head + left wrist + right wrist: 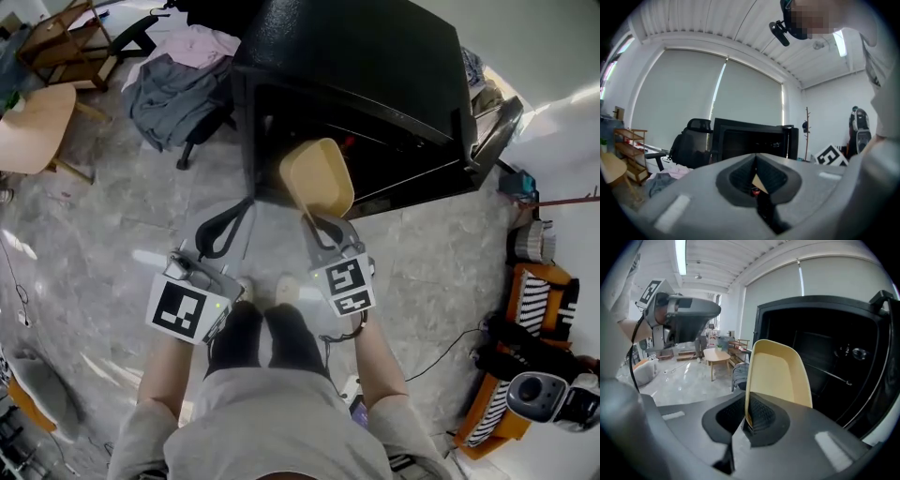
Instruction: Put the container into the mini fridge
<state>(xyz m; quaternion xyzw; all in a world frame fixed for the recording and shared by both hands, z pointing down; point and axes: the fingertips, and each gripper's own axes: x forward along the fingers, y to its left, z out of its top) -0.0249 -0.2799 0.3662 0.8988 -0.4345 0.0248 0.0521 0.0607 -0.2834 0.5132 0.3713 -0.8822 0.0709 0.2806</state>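
— Marble floor (112,216) all round; what does the right gripper (746,420) hold?
— Its jaws pinch the rim of the container (776,376), just ahead, before the open mini fridge (834,357). It seems mid-carry; next, a push forward inside.
— The left gripper (756,173)?
— Jaws together, empty, which only its own view shows plainly.

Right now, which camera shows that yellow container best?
The right gripper view: the yellow container stands large and close, its rim pinched in the right gripper, before the open mini fridge. The head view shows the yellow container smaller, from above. The left gripper view catches only a tan sliver of it.
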